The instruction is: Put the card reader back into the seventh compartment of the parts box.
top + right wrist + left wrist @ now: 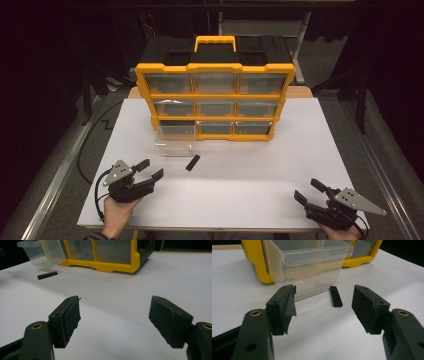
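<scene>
Lying flat on the white desk (260,195), a small black bar (193,162), just in front of the clear drawer (174,146) and not quite touching it, as far as can be told. Looks short, straight and stiff, with squared edges and a matte face; probably light, likely plastic or rubber-coated, so little risk of crushing it and little force called for. Judged hard to take hold of mainly because of how low it sits: barely any height above the desk, so easy to skid away or tip on end if pinched off-centre. Best taken across its narrow width, near the middle of its length, with the jaws brought down to either long side and set square to it. Gripping by the ends seems poorer, since a slim bar may pivot there.

Pulled out of the bottom-left bay of the yellow organiser (215,95), the clear drawer stands open-topped with thin walls; looks light and liable to slide if nudged, so worth approaching from the near side.

Held nearest the bar, the left gripper (152,168), jaws spread wide and empty, aimed toward bar and drawer, with a loose flap of padding on one jaw. Resting well apart at the near right corner of the desk, the right gripper (307,189), jaws likewise parted and holding nothing.
</scene>
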A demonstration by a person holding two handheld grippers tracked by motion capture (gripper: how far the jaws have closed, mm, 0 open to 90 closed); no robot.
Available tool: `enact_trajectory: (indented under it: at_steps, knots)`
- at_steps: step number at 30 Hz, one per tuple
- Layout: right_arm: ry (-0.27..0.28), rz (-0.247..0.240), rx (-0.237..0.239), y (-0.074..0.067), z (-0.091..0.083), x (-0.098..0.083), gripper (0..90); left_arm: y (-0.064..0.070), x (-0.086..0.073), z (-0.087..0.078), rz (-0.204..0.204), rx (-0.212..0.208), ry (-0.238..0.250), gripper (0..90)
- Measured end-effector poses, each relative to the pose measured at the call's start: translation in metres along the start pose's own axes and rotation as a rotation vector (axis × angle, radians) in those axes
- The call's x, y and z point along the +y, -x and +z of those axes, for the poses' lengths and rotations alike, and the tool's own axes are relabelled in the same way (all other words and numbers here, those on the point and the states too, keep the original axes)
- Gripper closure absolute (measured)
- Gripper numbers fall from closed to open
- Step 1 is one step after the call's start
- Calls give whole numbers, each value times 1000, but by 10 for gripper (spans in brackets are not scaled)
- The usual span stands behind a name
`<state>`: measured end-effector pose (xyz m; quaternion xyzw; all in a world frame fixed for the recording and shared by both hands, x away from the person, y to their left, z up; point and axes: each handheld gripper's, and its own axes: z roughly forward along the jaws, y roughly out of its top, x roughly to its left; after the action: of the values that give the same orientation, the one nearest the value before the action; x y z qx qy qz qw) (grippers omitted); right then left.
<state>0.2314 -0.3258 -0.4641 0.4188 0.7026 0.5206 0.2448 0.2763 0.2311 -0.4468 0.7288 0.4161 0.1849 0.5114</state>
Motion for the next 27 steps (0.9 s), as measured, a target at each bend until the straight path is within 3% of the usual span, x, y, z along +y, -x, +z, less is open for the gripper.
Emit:
enact_trajectory:
  at_steps: [27]
  knots:
    - [-11, -4, 1, 0, 1, 0, 255, 11, 10, 22, 31, -33, -41, 359]
